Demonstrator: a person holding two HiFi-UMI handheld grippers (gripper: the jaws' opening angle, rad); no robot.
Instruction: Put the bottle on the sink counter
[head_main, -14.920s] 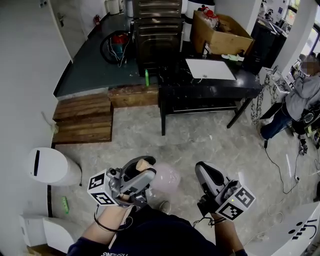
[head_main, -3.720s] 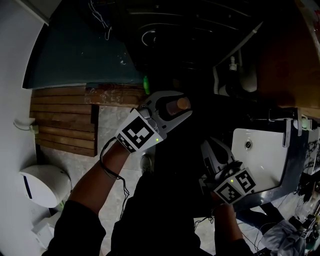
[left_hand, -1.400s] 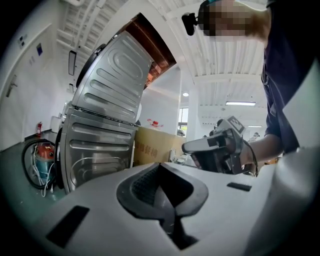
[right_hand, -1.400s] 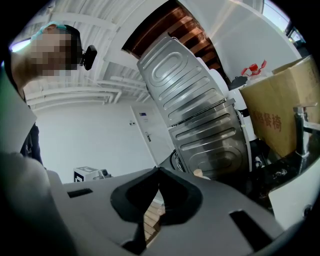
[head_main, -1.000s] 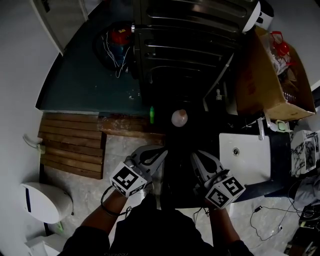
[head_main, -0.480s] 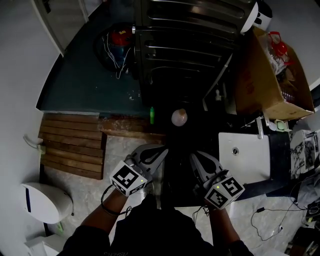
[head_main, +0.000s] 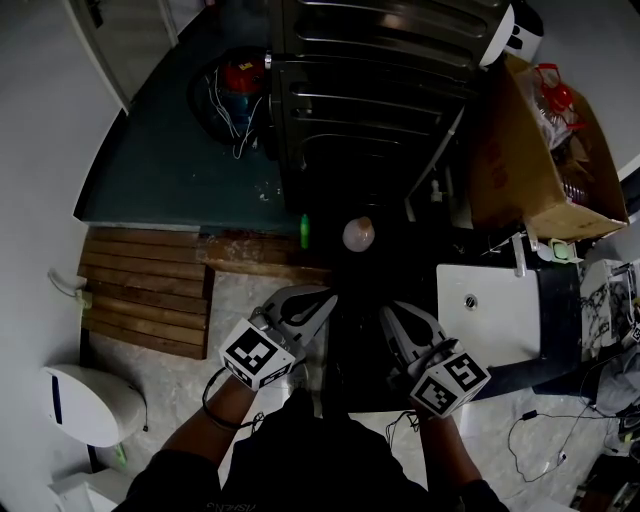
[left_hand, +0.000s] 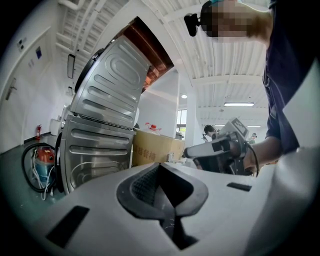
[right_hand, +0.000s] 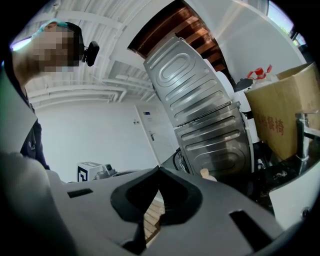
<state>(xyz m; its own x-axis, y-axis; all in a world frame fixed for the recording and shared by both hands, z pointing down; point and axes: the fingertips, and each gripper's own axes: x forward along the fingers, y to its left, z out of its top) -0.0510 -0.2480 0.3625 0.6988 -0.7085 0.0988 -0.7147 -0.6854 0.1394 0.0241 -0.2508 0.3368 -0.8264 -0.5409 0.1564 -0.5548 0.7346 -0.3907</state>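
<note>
The bottle (head_main: 358, 235) stands upright on the dark sink counter (head_main: 405, 270), left of the white basin; from above I see its pale body and tan cap. In the right gripper view its cap (right_hand: 207, 174) pokes up beyond the jaws. My left gripper (head_main: 318, 301) hovers over the counter's near left edge, shut and empty, a short way in front of the bottle. My right gripper (head_main: 390, 317) is beside it, also shut with nothing in it. Neither touches the bottle. The closed jaws fill the left gripper view (left_hand: 161, 169) and the right gripper view (right_hand: 159, 172).
A white sink basin (head_main: 490, 310) with a faucet (head_main: 520, 258) lies to the right. Behind the counter stand a ribbed steel appliance (head_main: 370, 90) and a cardboard box (head_main: 530, 150). A small green bottle (head_main: 304, 230), wooden steps (head_main: 140, 290) and a white bin (head_main: 85, 400) are on the left.
</note>
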